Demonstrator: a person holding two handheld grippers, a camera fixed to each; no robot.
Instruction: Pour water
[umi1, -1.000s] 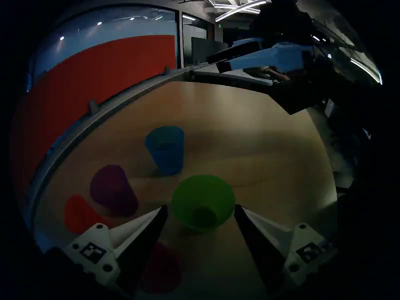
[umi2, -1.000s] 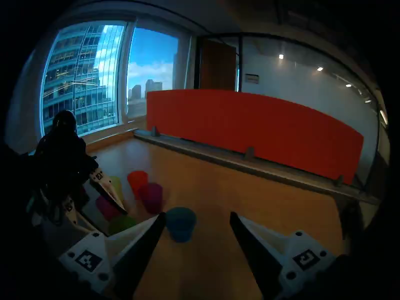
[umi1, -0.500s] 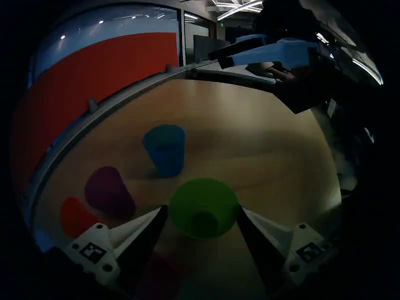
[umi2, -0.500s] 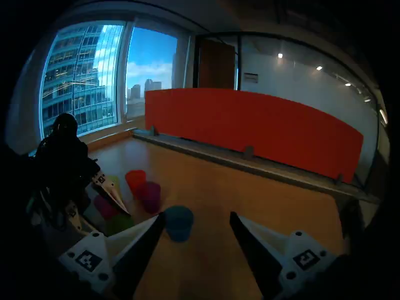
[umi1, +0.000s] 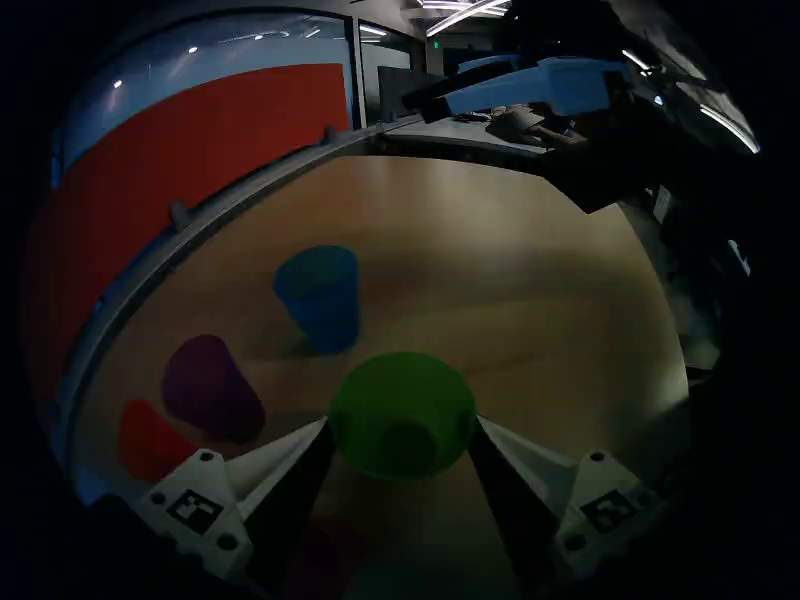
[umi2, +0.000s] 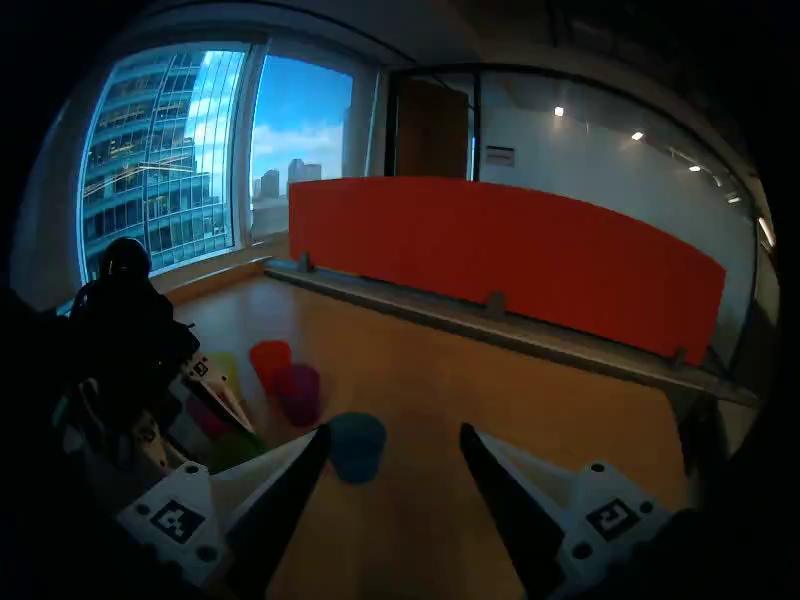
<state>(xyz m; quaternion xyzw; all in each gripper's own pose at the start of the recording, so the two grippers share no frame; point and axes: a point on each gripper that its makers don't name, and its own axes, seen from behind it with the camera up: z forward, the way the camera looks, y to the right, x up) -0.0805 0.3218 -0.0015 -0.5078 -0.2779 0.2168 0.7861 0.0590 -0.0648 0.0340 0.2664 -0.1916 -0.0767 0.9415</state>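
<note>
The left gripper has its fingers spread wide, one on each side of the green cup. The tips sit just beside its rim, and I cannot tell whether they touch it. The step in hand looks like taking hold of this cup. The fingers should close evenly on the wall below the rim, and gently, since a thin cup will likely flex. The cup should stay upright until it is over its target; whether it holds water I cannot tell.

Farther along the surface stand the blue cup, the purple cup and the red cup. The right gripper hovers with its fingers apart and empty, with the blue cup just beyond its left finger. Behind runs a red partition.

Compared with a second ago, the green cup sits deeper between the left fingers and their spread is unchanged. The right gripper has barely moved.
</note>
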